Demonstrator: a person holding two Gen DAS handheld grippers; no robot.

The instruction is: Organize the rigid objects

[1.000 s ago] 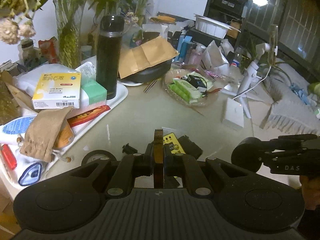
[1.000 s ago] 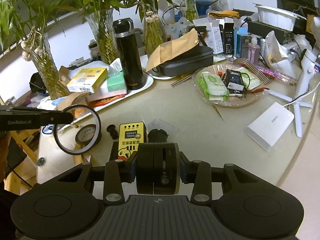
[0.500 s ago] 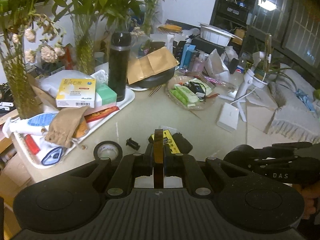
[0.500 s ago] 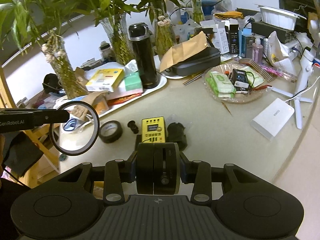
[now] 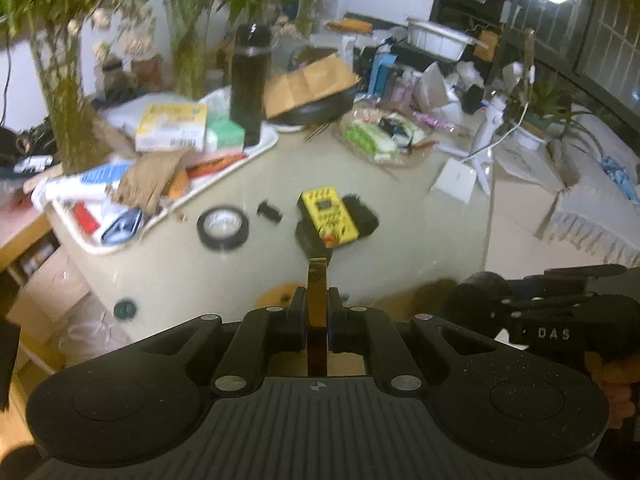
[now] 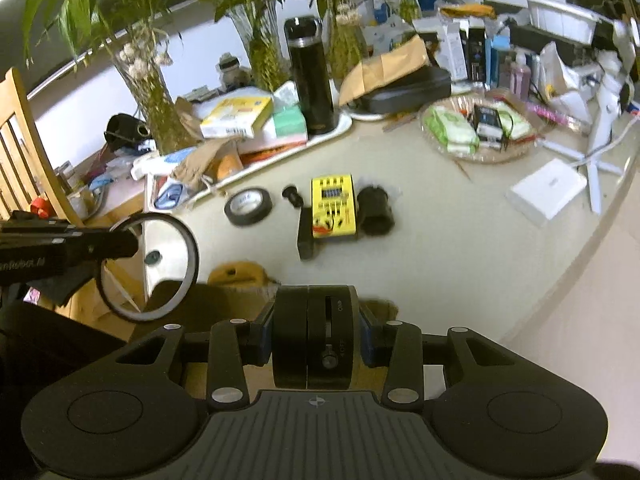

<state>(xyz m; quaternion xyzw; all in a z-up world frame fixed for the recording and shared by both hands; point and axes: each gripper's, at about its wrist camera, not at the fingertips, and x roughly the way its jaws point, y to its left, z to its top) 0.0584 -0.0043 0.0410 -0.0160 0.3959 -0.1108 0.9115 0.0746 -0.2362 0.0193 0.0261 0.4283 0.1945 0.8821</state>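
Observation:
My left gripper (image 5: pixel 317 312) is shut on a thin ring seen edge-on (image 5: pixel 317 300); in the right wrist view it shows as a large black hoop (image 6: pixel 150 268) at the left. My right gripper (image 6: pixel 316 336) is shut on a black round device with an on/off switch (image 6: pixel 320 336). Both are held above the table's near edge. On the table lie a yellow tester (image 5: pixel 328 216) (image 6: pixel 333 206), a black tape roll (image 5: pixel 222 227) (image 6: pixel 248 212), a small black plug (image 6: pixel 292 196) and a black cylinder (image 6: pixel 374 216).
A white tray (image 6: pixel 344 124) with boxes and a black flask (image 6: pixel 312 76) stands at the back left. A glass dish (image 6: pixel 480 152) of packets and a white box (image 6: pixel 546 192) are at the right. Plant vases line the back. A wooden chair (image 6: pixel 20 140) stands at the left.
Both grippers have pulled back and up from the table with their objects still held. More of the table and its near edge has come into view.

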